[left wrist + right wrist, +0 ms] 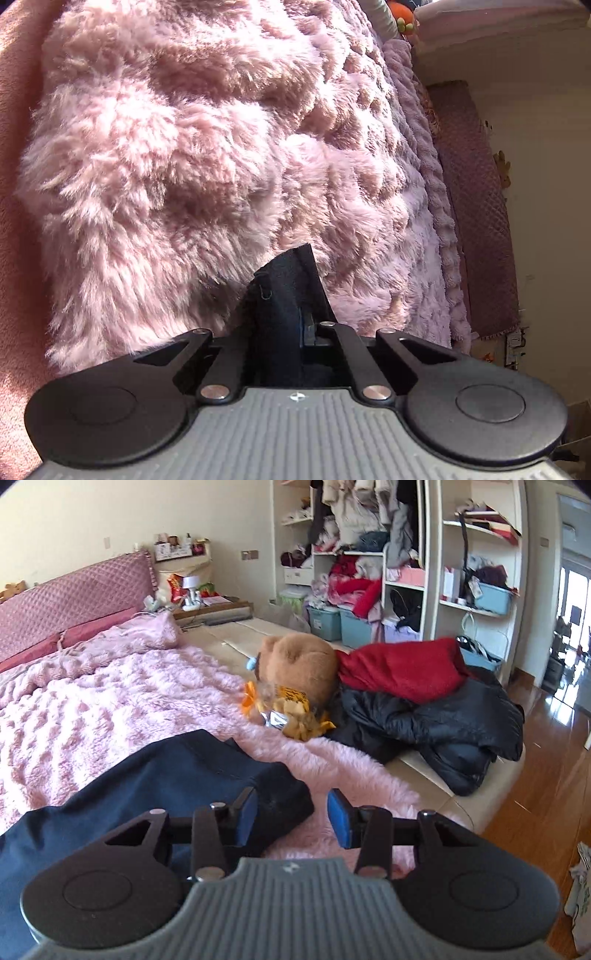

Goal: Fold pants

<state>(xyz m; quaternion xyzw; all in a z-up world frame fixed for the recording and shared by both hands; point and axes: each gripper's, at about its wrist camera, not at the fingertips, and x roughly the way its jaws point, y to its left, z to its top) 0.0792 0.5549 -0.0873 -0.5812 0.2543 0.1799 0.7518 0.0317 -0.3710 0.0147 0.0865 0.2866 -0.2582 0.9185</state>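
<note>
Dark navy pants (159, 779) lie on a fluffy pink blanket (92, 709) that covers the bed. In the right wrist view my right gripper (293, 816) hovers open over the pants' near end. Its left blue pad (245, 812) is beside the cloth, and its right pad (341, 819) stands over bare blanket. In the left wrist view my left gripper (295, 321) is shut on a fold of the dark pants (284, 280). That fold sticks up between the fingers, right over the pink blanket (184, 147).
A brown plush bear (299, 664), an orange snack bag (291, 709), a red garment (399, 668) and a black jacket (443, 720) crowd the bed's far right corner. Pink headboard (74, 590) far left. Cluttered shelves (369, 554) behind. Wooden floor (535, 812) right of the bed.
</note>
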